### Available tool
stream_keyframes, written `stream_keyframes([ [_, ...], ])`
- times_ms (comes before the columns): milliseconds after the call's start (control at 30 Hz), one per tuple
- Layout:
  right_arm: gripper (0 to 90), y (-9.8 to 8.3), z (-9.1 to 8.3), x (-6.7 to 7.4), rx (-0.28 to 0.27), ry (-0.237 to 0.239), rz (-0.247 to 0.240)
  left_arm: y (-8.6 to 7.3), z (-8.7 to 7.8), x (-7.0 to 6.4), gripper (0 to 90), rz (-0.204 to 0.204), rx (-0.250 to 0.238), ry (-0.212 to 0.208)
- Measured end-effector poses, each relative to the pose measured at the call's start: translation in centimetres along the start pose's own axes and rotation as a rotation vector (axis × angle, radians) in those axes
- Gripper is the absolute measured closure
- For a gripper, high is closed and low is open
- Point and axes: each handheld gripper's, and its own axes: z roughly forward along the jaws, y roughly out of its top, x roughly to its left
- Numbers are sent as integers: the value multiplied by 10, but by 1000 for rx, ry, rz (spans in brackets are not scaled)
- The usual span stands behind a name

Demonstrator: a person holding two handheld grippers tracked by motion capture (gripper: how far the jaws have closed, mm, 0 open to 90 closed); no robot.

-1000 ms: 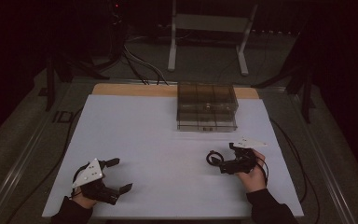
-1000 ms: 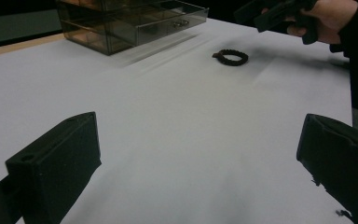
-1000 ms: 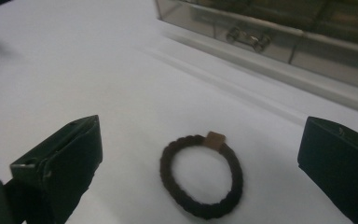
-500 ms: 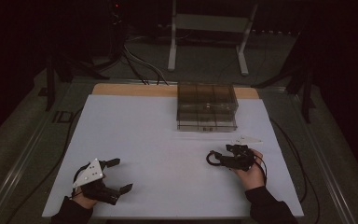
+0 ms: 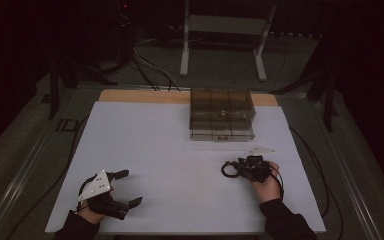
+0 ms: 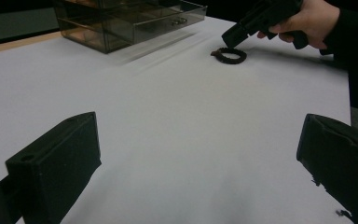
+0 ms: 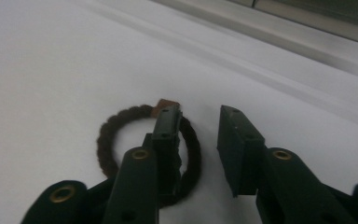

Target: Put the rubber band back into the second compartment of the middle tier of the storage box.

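A dark brown braided hair tie point(image 5: 224, 171) lies flat on the white table sheet point(image 5: 170, 145), right of centre. My right gripper point(image 5: 236, 169) is low over it and open. In the right gripper view point(image 7: 198, 126) one jaw stands inside the ring of the hair tie point(image 7: 109, 135) and the other outside, so the ring's near side lies between them with a gap left. My left gripper point(image 5: 128, 188) rests at the front left with jaws wide apart and nothing between them. In the left gripper view point(image 6: 198, 158) the hair tie point(image 6: 228, 55) and the right gripper point(image 6: 261, 18) show far off.
A smoky clear drawer box point(image 5: 222, 115) stands at the back centre of the sheet, and it shows again point(image 6: 126, 21) in the left gripper view. A wooden strip point(image 5: 145, 96) runs along the far edge. Cables point(image 5: 310, 150) trail off the right side.
The right gripper has shifted only slightly at the hair tie, which stays where it lay. The left gripper has held still.
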Motion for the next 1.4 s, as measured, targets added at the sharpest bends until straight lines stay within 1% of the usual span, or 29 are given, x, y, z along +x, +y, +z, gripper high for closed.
stream_keyframes([
  [33,718,0,1,0,3,2,4,0,0,0,3,1,-2,0],
  [233,789,-2,5,2,33,-7,-12,0,0,0,3,-2,-3,2],
  [333,822,-1,6,5,44,-29,-34,0,0,0,3,-2,-2,0],
  [467,847,0,7,8,60,-54,-48,0,0,0,3,-1,-1,-3],
  [500,851,1,6,8,61,-53,-47,0,0,0,3,1,0,-3],
  [633,862,1,5,4,64,-31,-19,-1,0,0,3,1,0,-3],
  [767,865,3,-1,3,41,-33,-11,0,0,0,3,-2,-1,-1],
  [933,867,7,-9,4,17,-36,-18,0,1,0,3,-3,1,-2],
  [1067,867,8,-12,5,11,-36,-23,-1,1,0,3,-1,3,-4],
  [1300,868,9,-15,8,10,-20,-23,-1,1,0,3,-4,2,-5],
  [1400,868,10,-16,10,7,-15,-31,0,1,0,3,0,3,-5],
])
